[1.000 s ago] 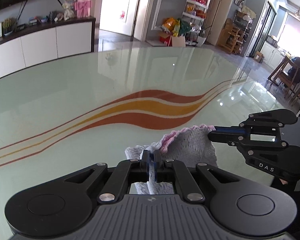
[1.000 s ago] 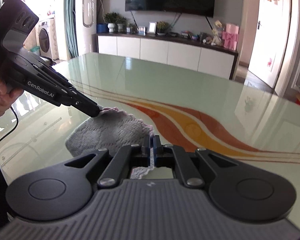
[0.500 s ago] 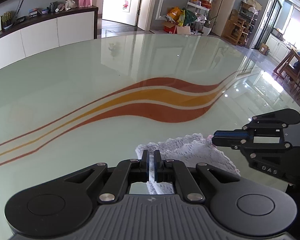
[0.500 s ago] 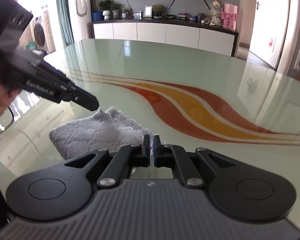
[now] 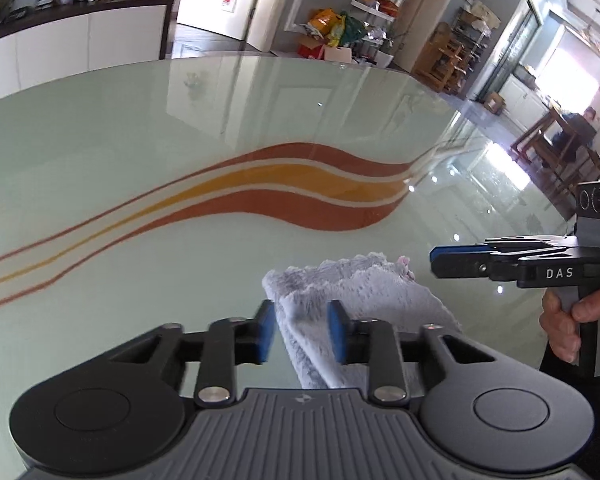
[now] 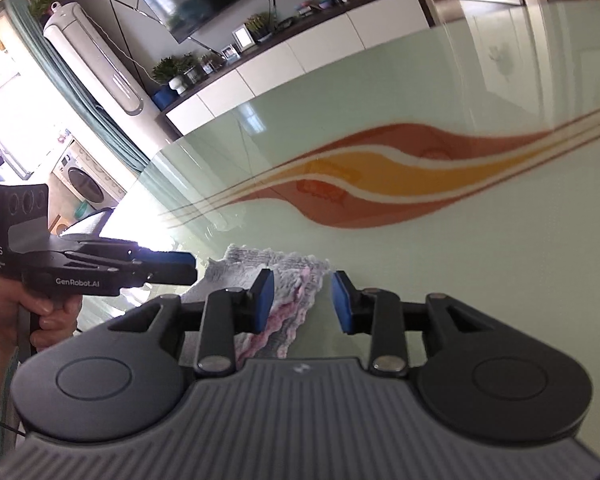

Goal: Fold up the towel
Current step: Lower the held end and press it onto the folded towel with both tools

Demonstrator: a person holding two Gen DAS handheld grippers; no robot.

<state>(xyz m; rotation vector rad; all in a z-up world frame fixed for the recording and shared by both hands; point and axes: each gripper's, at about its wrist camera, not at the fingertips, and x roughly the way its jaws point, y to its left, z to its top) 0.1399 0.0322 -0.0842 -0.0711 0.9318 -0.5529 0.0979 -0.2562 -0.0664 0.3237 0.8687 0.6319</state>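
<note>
Left wrist view is showing the towel [image 5: 364, 292] lying folded in layers on the glass table [image 5: 140, 160], near the table's near edge, with a thick rolled fold running toward the camera. The left gripper [image 5: 300, 330] is hovering over that fold with its blue pads apart, gripping nothing; the cloth is sitting between and just below them. The right gripper [image 5: 436, 262] is reaching in from the right, just beside the towel's far right corner, where a bit of pink trim is peeking out. In the right wrist view the right gripper [image 6: 302, 302] is also standing open, its pads spread over the pink-edged layers of the towel [image 6: 276, 276], clear of the cloth. The left gripper [image 6: 188, 266] is appearing there from the side, so its opening is not readable in that view. Since the towel is already lying doubled with both tools off it, this could be a pause between folds or the finish. If another fold is coming, each gripper should be catching all layers at a corner and keeping the scalloped edges lined up. The table is offering plenty of bare glass far and left; the near edge is the tight side.
</note>
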